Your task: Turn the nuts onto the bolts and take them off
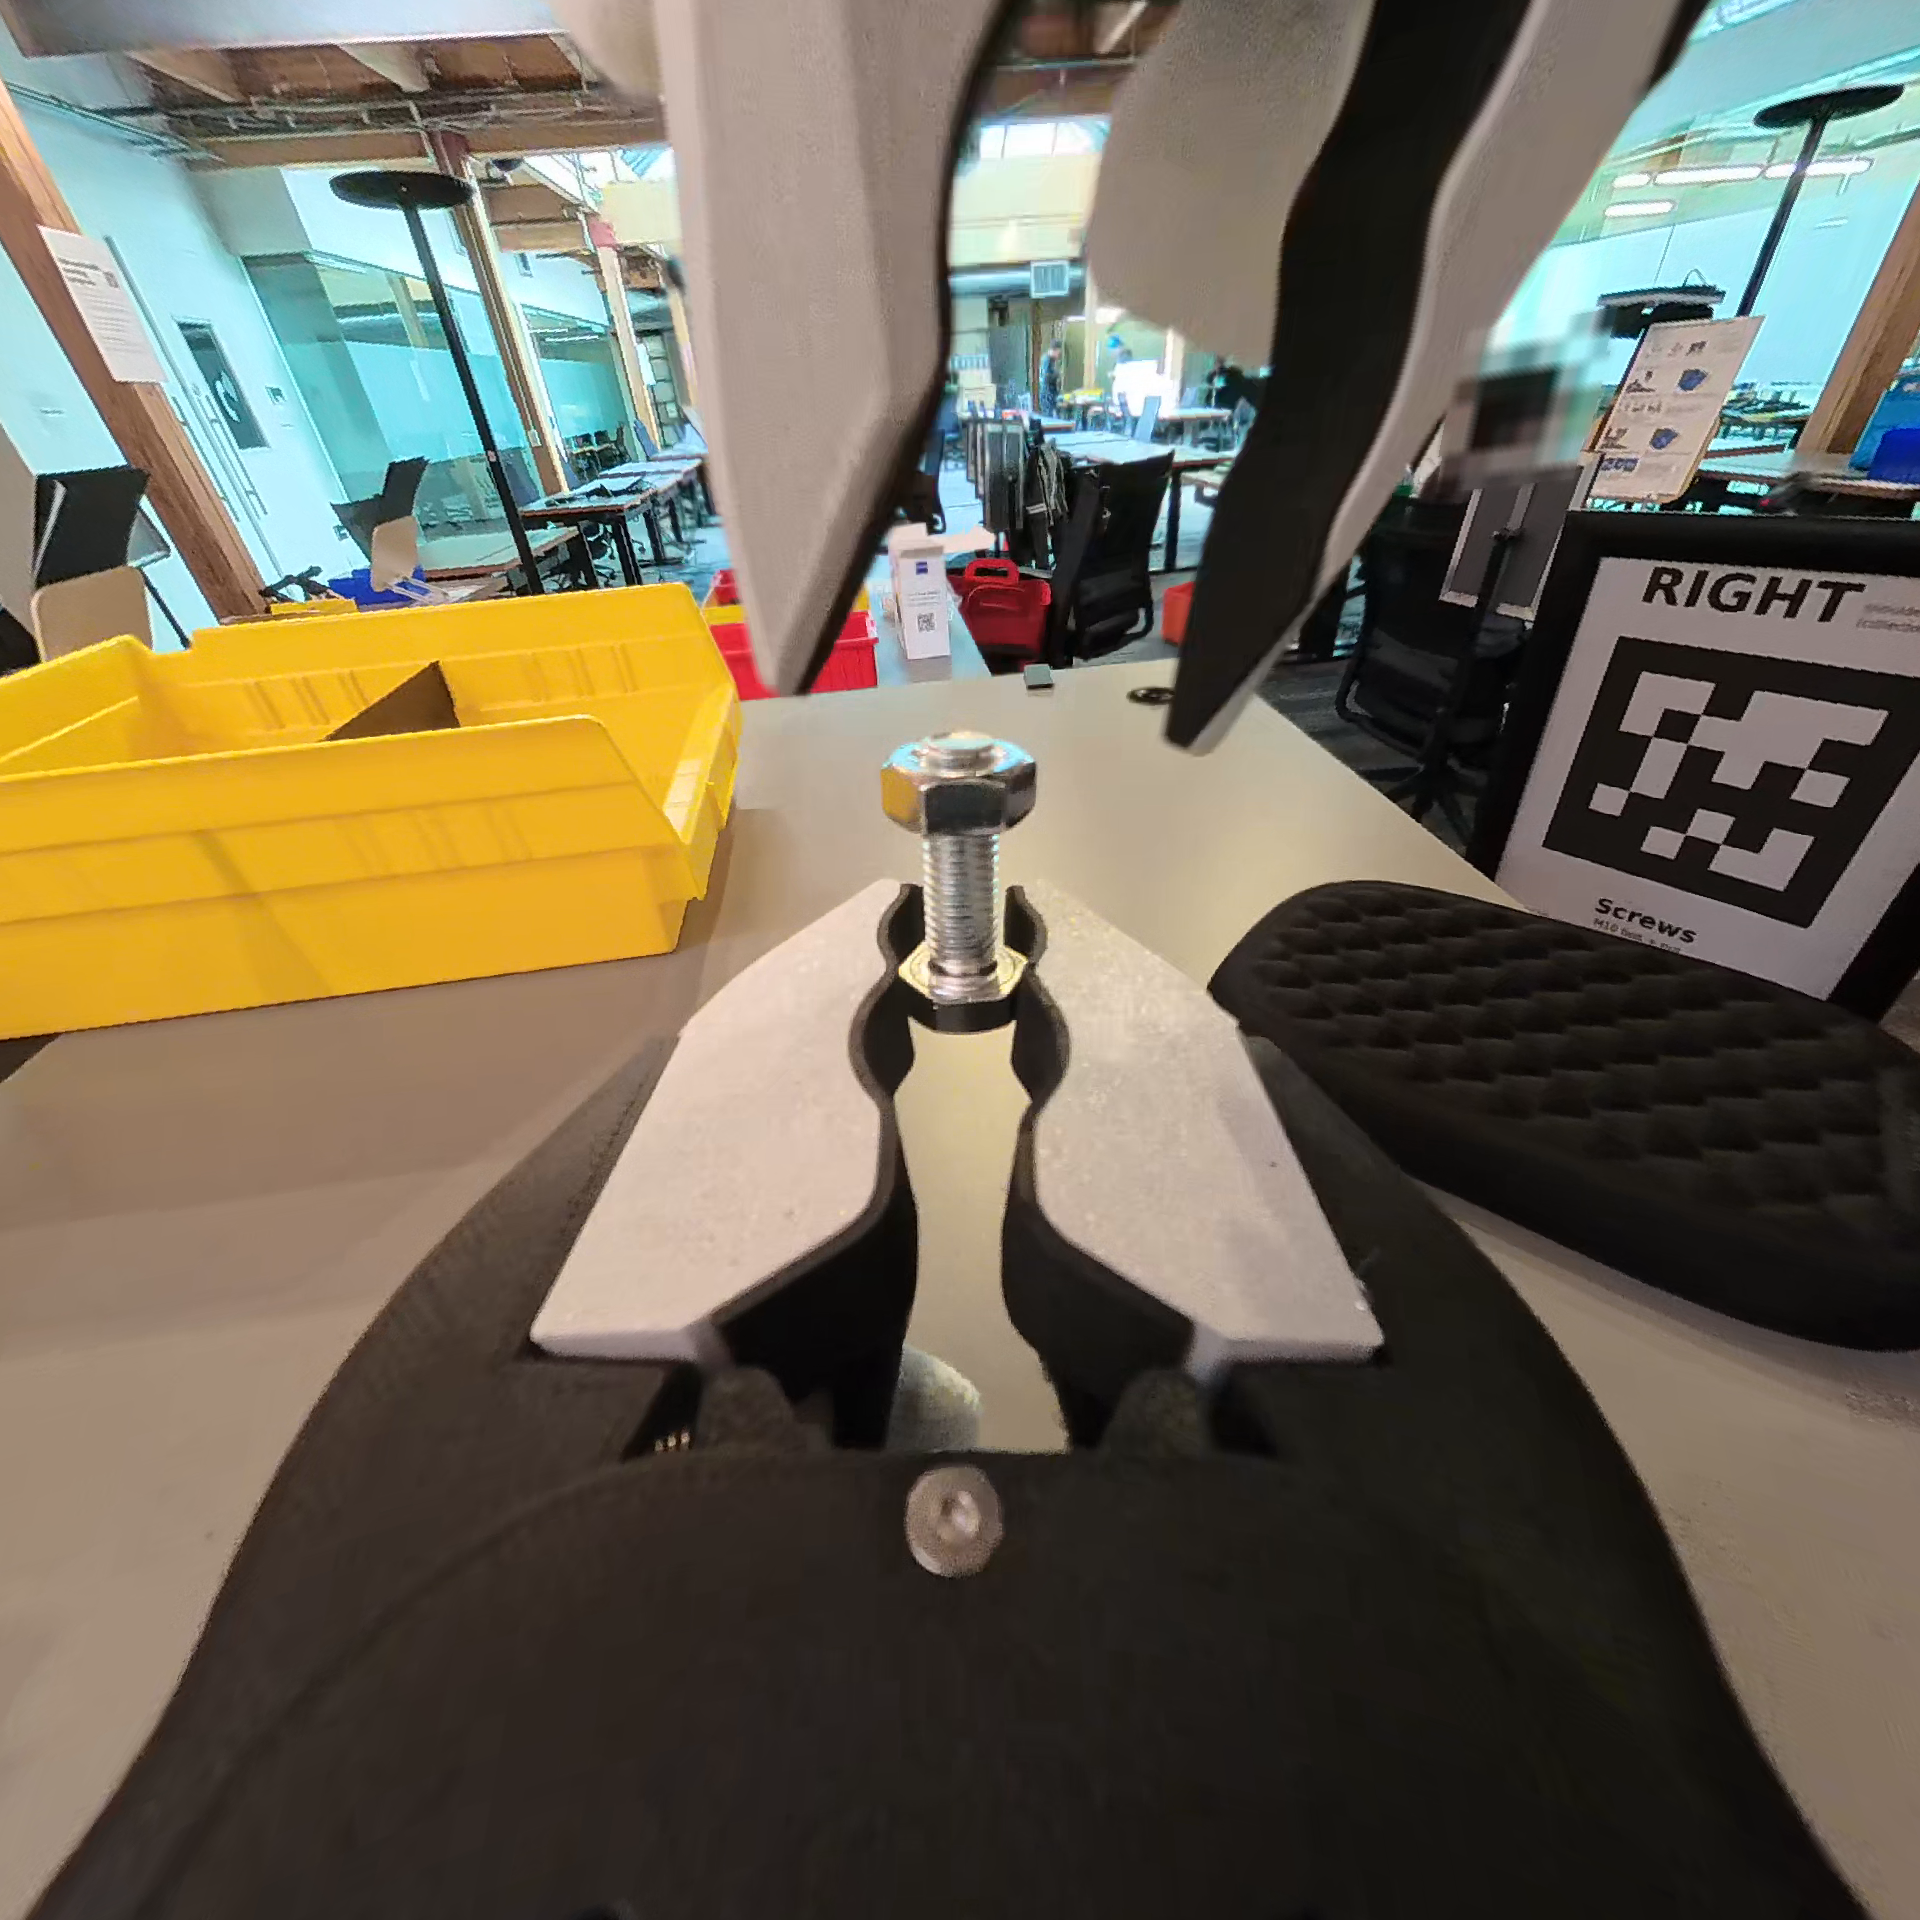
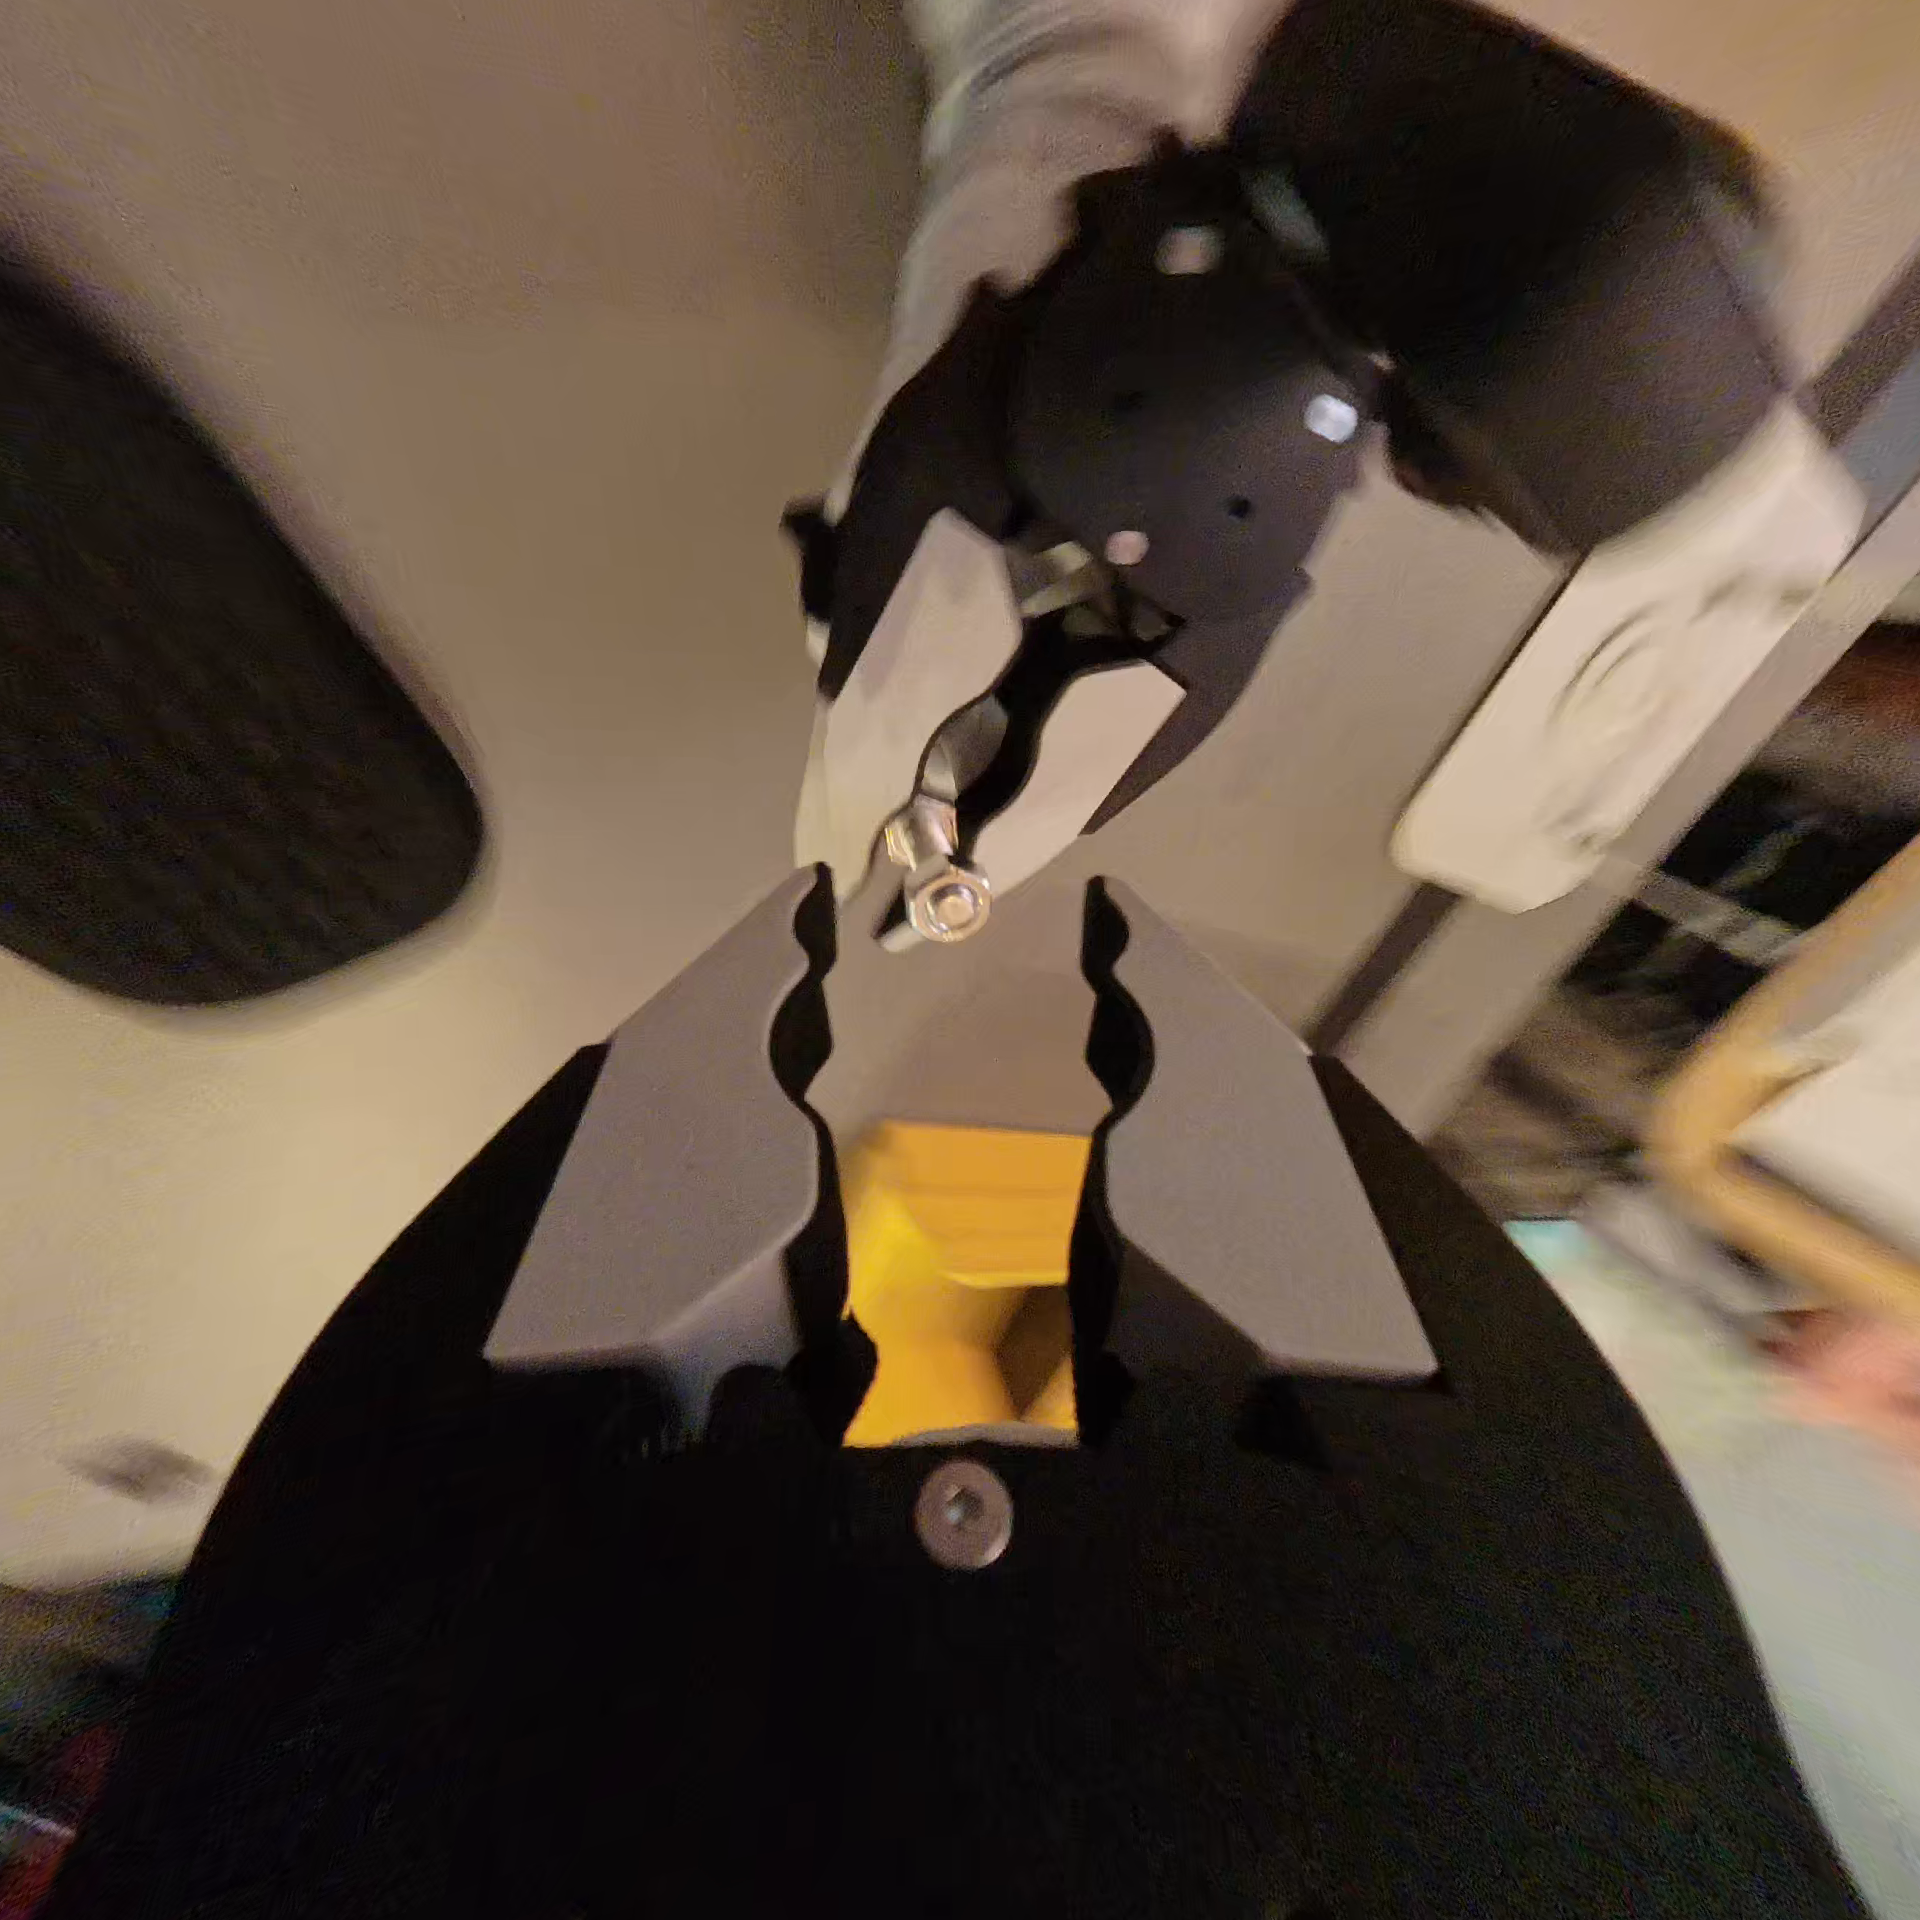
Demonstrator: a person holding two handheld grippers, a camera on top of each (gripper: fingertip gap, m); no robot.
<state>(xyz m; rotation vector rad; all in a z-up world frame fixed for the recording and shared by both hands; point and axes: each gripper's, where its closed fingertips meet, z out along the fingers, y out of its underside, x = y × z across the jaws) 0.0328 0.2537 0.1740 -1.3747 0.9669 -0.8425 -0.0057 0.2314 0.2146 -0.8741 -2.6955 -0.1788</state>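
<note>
A: Where does the bolt (image 1: 958, 894) stand?

B: Upright in the left gripper (image 1: 961, 951). The two grey fingers are clamped on the bolt's lower end, right at the hexagonal head, and the threaded shank rises straight above them. A hex nut (image 1: 958, 790) sits at the very top of the thread, with the bolt's tip showing through it.

A: And the right gripper (image 1: 977, 707)?

B: Seen from the left wrist camera it hangs above the nut, fingers pointing down and spread wide; neither tip touches the nut. Its own view looks down on the same pair: the jaws stand well apart, with the nut (image 2: 945, 906) just beyond and between the fingertips (image 2: 805, 914), and the left gripper (image 2: 940, 821) farther off holding the bolt. That picture is blurred.

A: What is around them?

B: A pale table (image 1: 312, 1143) lies underneath. A yellow bin (image 1: 343, 831) stands at the left, with a second one behind it. A black pad with a honeycomb pattern (image 1: 1579, 1091) lies at the right, and behind it stands a framed sign with a black-and-white square marker (image 1: 1714, 769). In the right wrist view, yellow plastic (image 2: 966, 1278) shows between the open fingers.
</note>
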